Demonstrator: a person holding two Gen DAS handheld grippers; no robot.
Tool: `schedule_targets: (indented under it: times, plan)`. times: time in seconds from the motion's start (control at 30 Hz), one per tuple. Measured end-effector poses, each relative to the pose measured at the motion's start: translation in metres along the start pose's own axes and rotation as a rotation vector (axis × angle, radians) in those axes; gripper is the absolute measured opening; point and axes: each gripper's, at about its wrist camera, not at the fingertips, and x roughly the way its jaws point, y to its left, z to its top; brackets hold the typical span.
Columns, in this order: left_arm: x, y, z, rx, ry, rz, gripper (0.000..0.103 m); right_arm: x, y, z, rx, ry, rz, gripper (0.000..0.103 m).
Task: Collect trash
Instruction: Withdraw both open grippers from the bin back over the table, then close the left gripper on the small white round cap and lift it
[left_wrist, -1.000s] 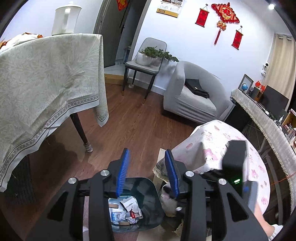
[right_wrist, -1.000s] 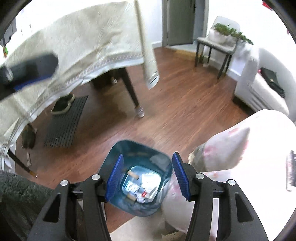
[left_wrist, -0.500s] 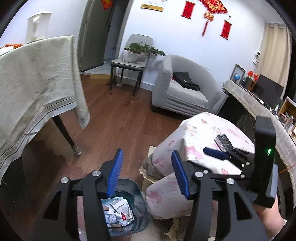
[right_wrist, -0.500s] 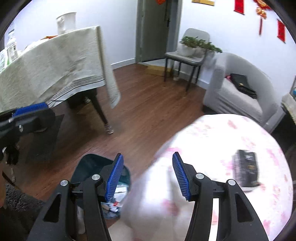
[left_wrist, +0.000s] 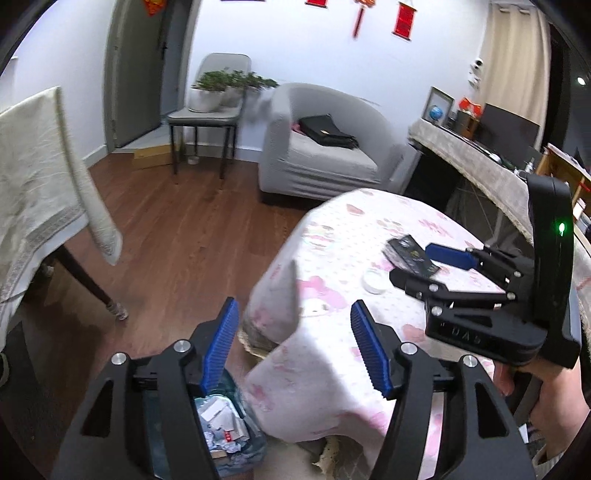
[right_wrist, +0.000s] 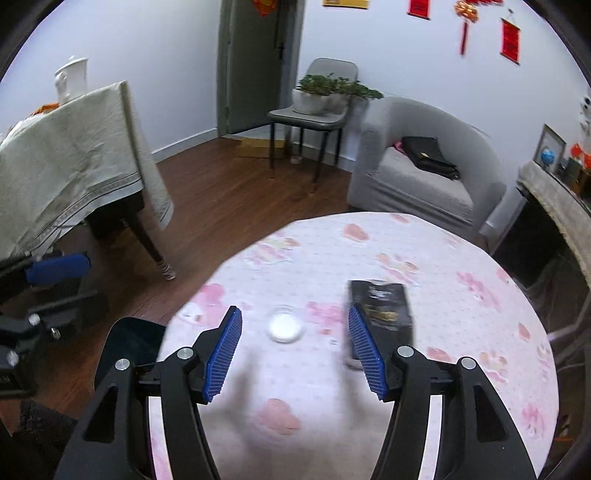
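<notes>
A round table under a pink-patterned cloth (left_wrist: 362, 229) (right_wrist: 424, 251) bears a black packet (left_wrist: 406, 249) (right_wrist: 382, 299) and a small white round lid (left_wrist: 373, 281) (right_wrist: 285, 326). My right gripper (right_wrist: 294, 314) hovers over the tabletop, its jaws opening; the lid lies below the gap and the packet just beyond the right pad, neither touched. From the left wrist it shows as the gripper (left_wrist: 410, 261) above the packet. My left gripper (left_wrist: 292, 306) hangs at the table's left edge, jaws opening and empty. Below it stands a dark bin (left_wrist: 225, 424) (right_wrist: 129, 339) holding paper scraps.
A cloth-draped table (left_wrist: 33, 184) stands at the left with bare wood floor (left_wrist: 177, 229) between. Behind are a grey armchair (left_wrist: 325, 158) with a black bag, a chair (left_wrist: 203, 118) carrying potted plants, and a covered sideboard (left_wrist: 476, 162) at the right. A hand (left_wrist: 546, 384) holds the right gripper.
Both grippers have swung from above the bin toward the round table. The left jaws have spread wider. The packet and white lid have come under the right gripper.
</notes>
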Motion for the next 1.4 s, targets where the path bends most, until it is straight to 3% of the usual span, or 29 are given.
schedule_targets:
  times: [0.47, 0.9, 1.07, 1.33, 1.4]
  plan:
    - [0.057, -0.049, -0.002, 0.091, 0.069, -0.041, 0.068, -0.009, -0.059, -0.017, 0.122, 0.008, -0.023, 0.071]
    - [0.101, -0.083, -0.002, 0.126, 0.122, -0.032, 0.064, -0.01, -0.096, -0.043, 0.145, 0.059, -0.027, 0.075]
    - [0.11, -0.088, 0.002, 0.133, 0.127, 0.002, 0.058, -0.011, -0.101, -0.049, 0.147, 0.067, -0.011, 0.076]
    - [0.118, -0.093, 0.008, 0.139, 0.121, 0.015, 0.033, -0.009, -0.104, -0.053, 0.133, 0.085, -0.004, 0.076]
    - [0.12, -0.094, 0.009, 0.141, 0.118, 0.006, 0.033, -0.009, -0.102, -0.052, 0.129, 0.086, 0.003, 0.076]
